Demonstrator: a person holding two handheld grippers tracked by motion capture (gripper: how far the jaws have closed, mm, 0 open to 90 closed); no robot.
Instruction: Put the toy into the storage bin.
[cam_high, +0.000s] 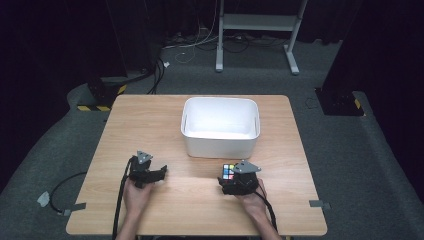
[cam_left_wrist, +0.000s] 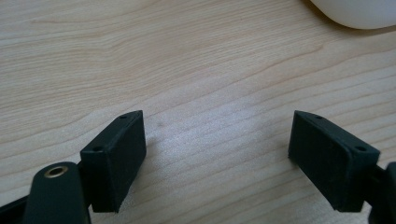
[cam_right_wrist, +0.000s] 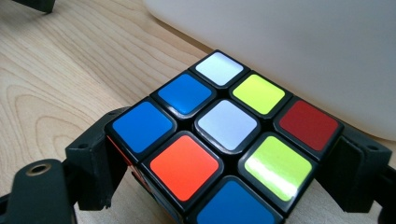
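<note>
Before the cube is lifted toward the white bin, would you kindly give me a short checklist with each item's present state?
1. Right tool closed on the puzzle cube, a jaw at each side: ok.
2. White bin upright, open side up: ok.
3. Bin's inside free of things: ok.
4. Left tool open, holding nothing, away from the cube: ok.
5. Firmness of the grip: cannot tell.

The wooden table (cam_high: 150, 120) has a light grain surface and rounded corners. A white rectangular bin (cam_high: 220, 126) stands directly on it, toward the far edge and near the middle of its width. A scrambled puzzle cube (cam_high: 229, 171) sits on the tabletop just in front of the bin's near right corner, close to the bin wall. The tabletop left of the bin is bare wood.
</note>
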